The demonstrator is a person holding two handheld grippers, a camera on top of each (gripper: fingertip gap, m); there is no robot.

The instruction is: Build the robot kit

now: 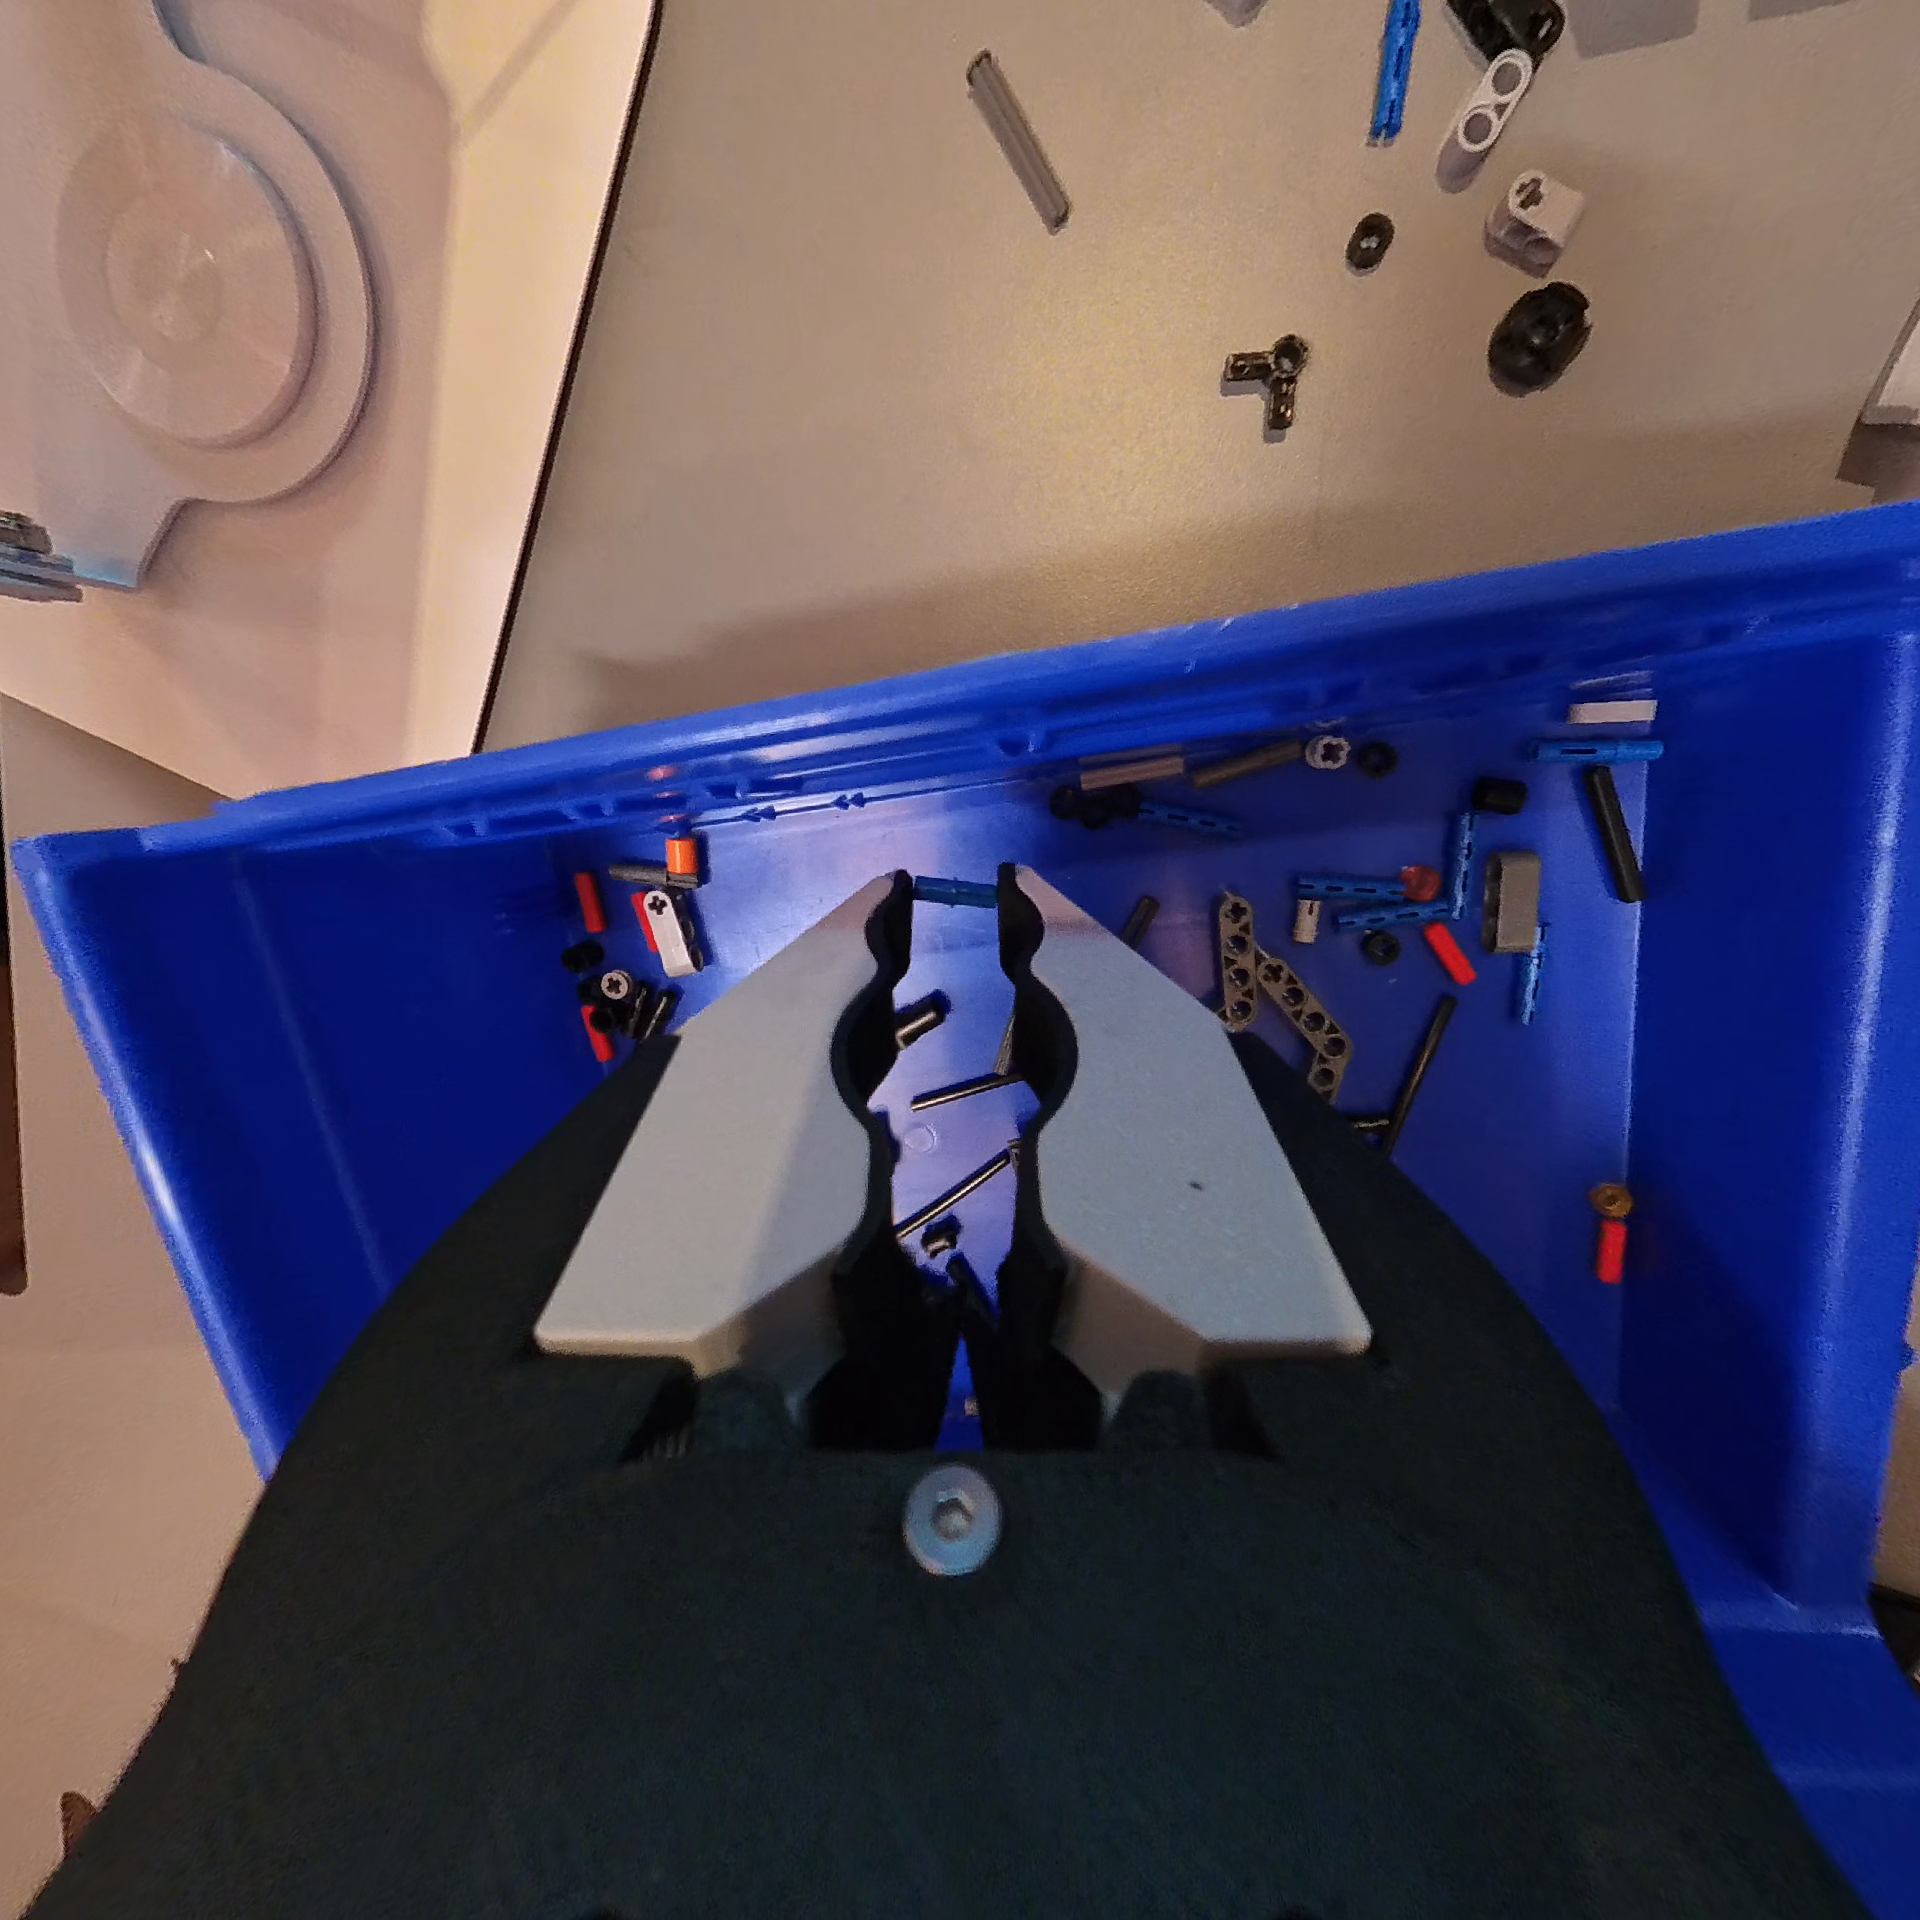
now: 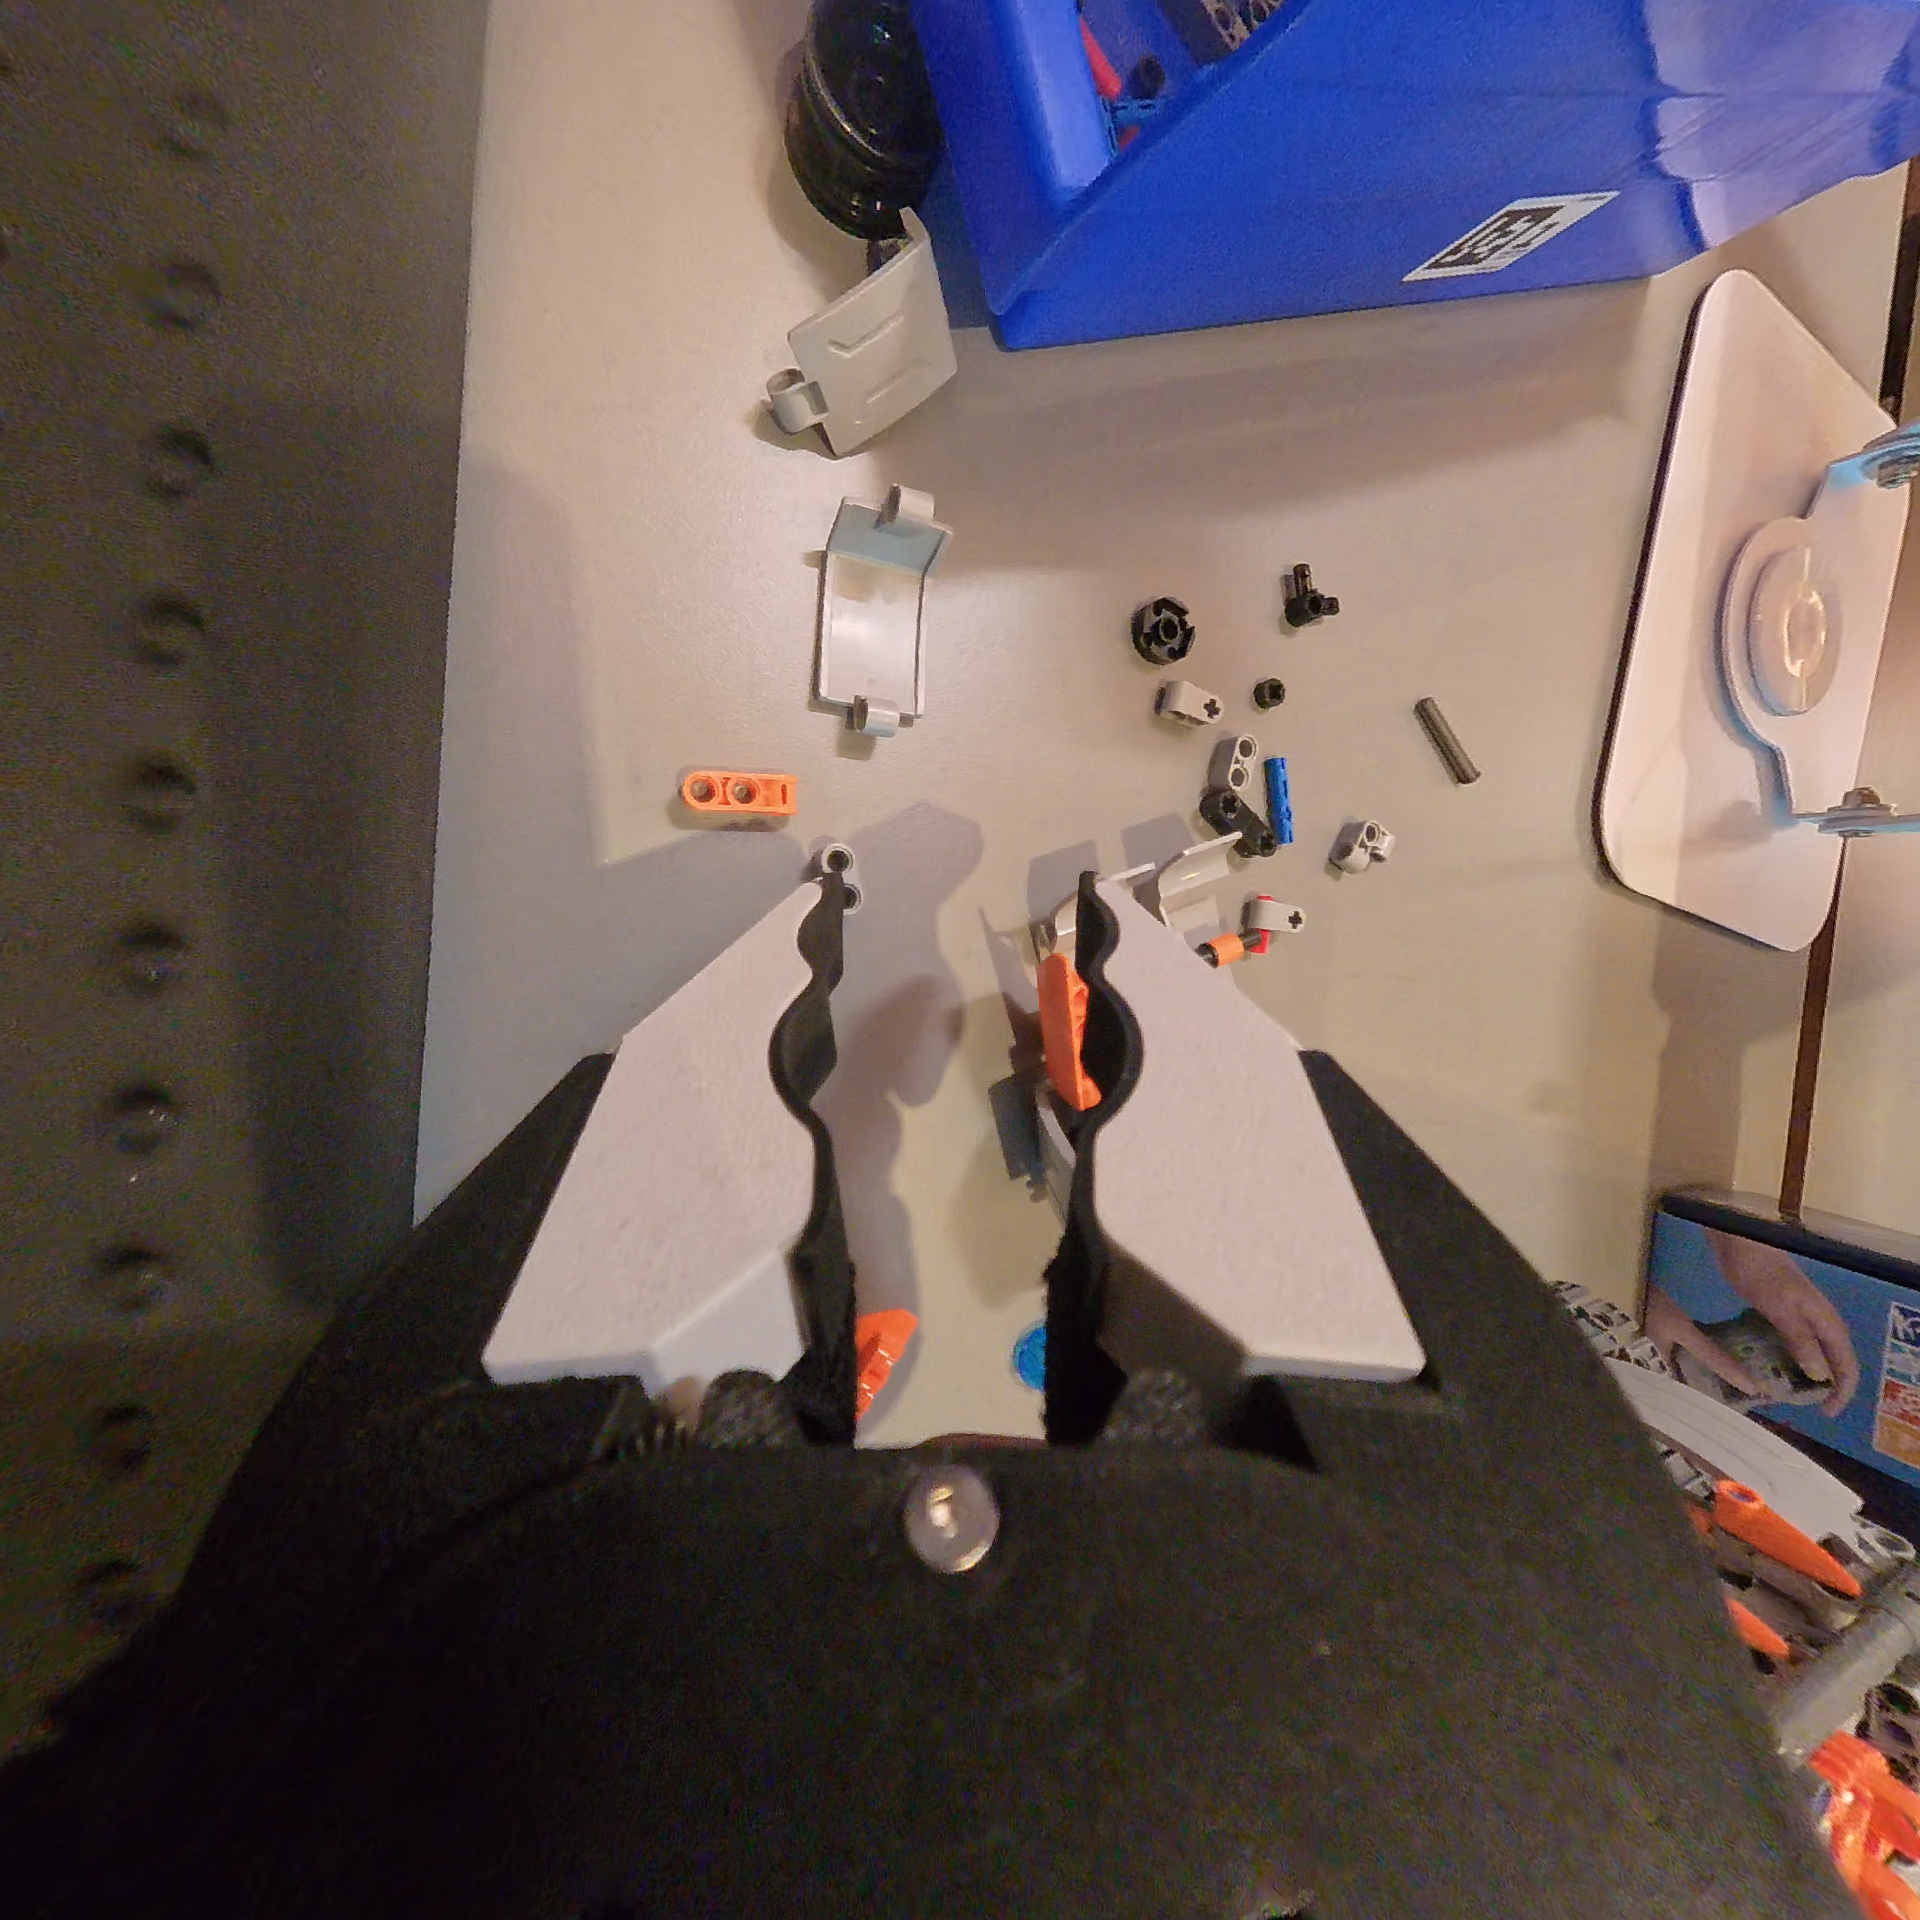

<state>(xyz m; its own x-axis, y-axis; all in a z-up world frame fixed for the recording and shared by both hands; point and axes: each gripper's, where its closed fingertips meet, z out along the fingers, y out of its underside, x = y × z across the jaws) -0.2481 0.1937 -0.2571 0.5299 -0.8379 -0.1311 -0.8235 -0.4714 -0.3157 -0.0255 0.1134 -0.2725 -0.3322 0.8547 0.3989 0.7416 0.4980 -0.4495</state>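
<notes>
My left gripper [image 1: 954,891] reaches down into a blue bin [image 1: 1766,1039] that holds several small building-toy parts. Its jaws stand close together, and a short blue pin [image 1: 954,894] spans the gap between the tips and looks pinched there. A grey bent beam [image 1: 1283,997] lies to its right on the bin floor. My right gripper [image 2: 958,885] is open and empty, low over the beige table. A small grey two-hole connector [image 2: 840,873] lies at its left tip. An orange piece [image 2: 1065,1023] lies on the table against its right finger.
On the table lie an orange beam [image 2: 738,792], two grey curved panels [image 2: 873,613] [image 2: 873,348], a black tyre [image 2: 862,114] and scattered small parts [image 2: 1247,790]. The blue bin [image 2: 1299,177] stands at the back and a white board [image 2: 1745,623] at the right. A box [image 2: 1787,1340] and a half-built model [image 2: 1787,1558] are at the near right. From the right gripper's tips to the half-built model [image 2: 1787,1558] is close to 20 cm.
</notes>
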